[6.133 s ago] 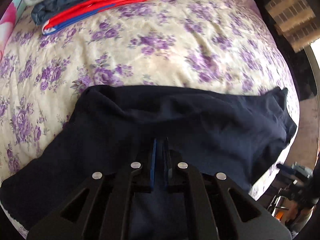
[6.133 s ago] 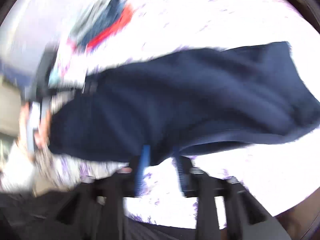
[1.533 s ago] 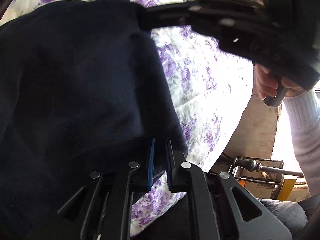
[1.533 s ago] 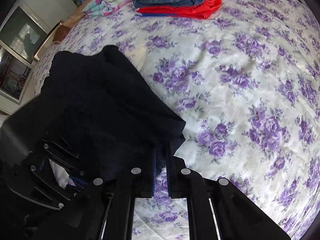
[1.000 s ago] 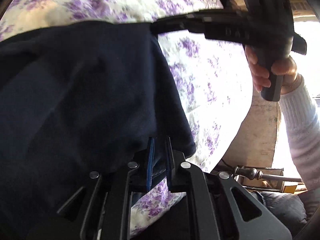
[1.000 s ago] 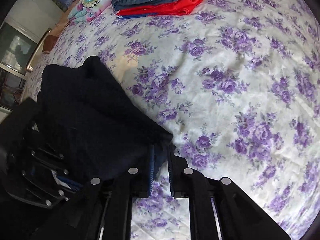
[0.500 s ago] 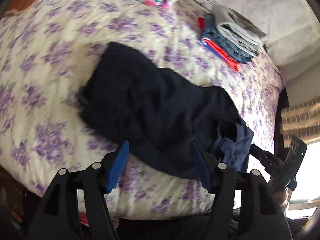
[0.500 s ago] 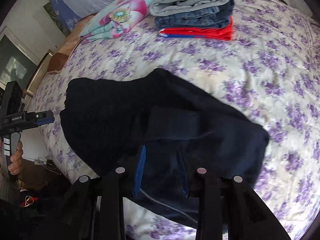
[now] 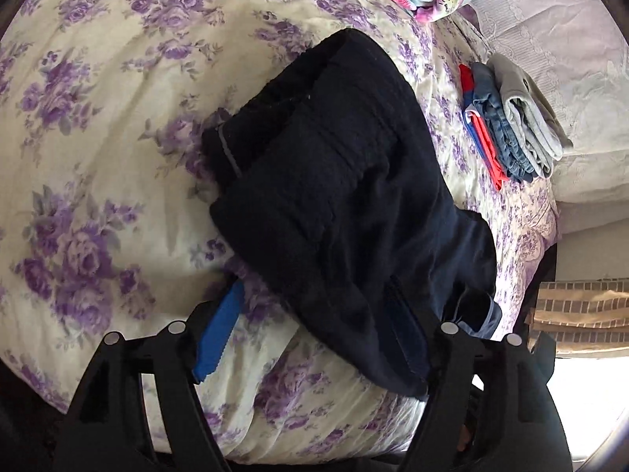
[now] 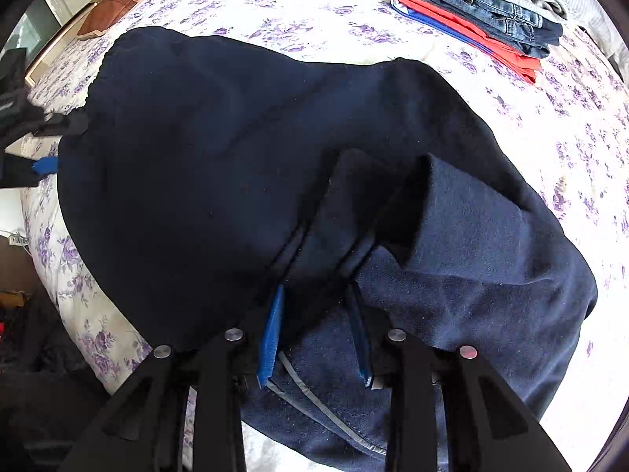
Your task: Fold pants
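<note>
Navy pants (image 10: 243, 149) bunched on floral bedspread (image 9: 98, 126), right finger partly covered.

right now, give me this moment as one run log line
task: fold pants | navy pants folded over on floral bedspread | left hand-held gripper open | right hand-held gripper open, over fabric | folded clothes stack behind
</note>
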`<state>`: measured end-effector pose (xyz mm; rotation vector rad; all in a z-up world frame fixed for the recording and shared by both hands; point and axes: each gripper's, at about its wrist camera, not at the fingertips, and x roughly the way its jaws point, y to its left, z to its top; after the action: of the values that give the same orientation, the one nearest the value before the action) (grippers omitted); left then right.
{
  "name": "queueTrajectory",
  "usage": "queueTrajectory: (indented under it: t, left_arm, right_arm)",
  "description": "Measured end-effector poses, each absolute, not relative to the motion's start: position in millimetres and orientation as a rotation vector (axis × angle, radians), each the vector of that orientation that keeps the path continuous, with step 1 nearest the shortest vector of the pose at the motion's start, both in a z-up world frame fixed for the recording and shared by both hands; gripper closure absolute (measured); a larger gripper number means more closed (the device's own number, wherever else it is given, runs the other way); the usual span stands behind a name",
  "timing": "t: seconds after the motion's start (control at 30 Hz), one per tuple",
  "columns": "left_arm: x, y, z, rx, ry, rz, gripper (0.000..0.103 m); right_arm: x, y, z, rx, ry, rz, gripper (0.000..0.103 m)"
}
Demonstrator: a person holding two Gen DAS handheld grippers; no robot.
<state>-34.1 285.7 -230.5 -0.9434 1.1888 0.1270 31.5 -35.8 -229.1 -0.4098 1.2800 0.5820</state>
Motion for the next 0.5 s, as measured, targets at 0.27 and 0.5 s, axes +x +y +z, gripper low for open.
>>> queueTrajectory:
  t: [0.27,0.5]
  left_arm:
    - [3.6,298.5,-232.8,-0.978,1.141,0.108,0.032]
    - [10.5,297.2,-230.0,-0.959,1.137,0.049,0.077]
  right_arm:
    - [30.4,-33.8,-226.0,-0.399,1.285,0.574,0.069]
    - [36.2,-32.2,-225.1,-0.397,1.300,0.572,0.069]
